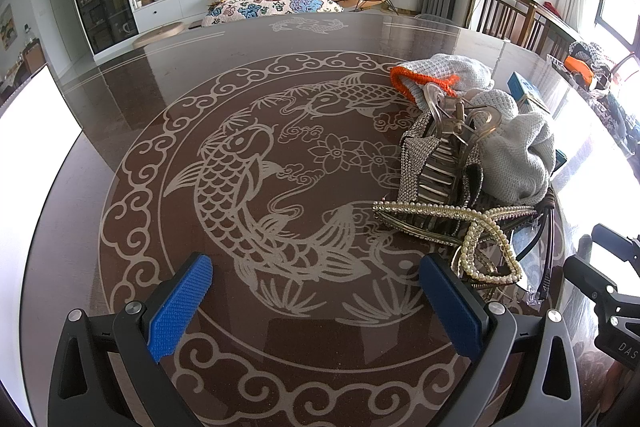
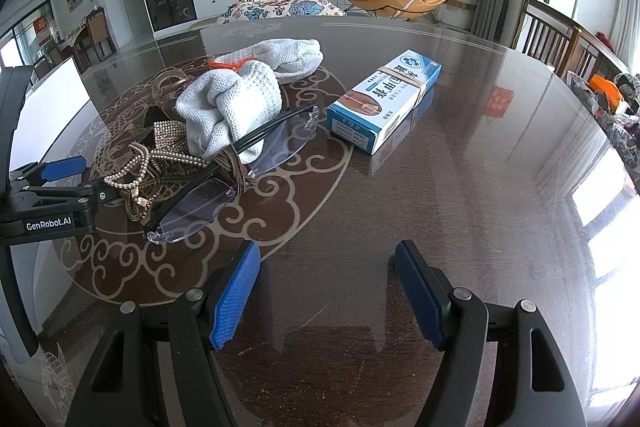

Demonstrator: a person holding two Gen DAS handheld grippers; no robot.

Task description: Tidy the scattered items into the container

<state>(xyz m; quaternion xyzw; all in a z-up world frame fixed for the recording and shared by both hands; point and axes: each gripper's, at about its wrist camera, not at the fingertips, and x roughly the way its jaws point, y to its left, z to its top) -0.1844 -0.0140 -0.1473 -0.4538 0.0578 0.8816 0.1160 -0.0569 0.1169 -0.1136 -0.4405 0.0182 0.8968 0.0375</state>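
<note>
Straight ahead in the left wrist view, the left gripper [image 1: 316,307] hovers with its blue-padded fingers spread wide and empty over the dark round glass-topped table with a pale carp pattern [image 1: 248,163], while to its right lies a heap: a pale knitted cloth with an orange edge [image 1: 516,147], a rhinestone-covered hair claw [image 1: 436,163] and a pearl-trimmed hair clip [image 1: 472,227] touching one another. From the right wrist view, the right gripper [image 2: 326,291] is likewise spread and holding nothing, with rimless black-armed glasses [image 2: 224,179] leaning on that heap ahead-left and a blue-and-white cardboard box [image 2: 386,101] lying apart just beyond; I cannot tell which object is the container.
</note>
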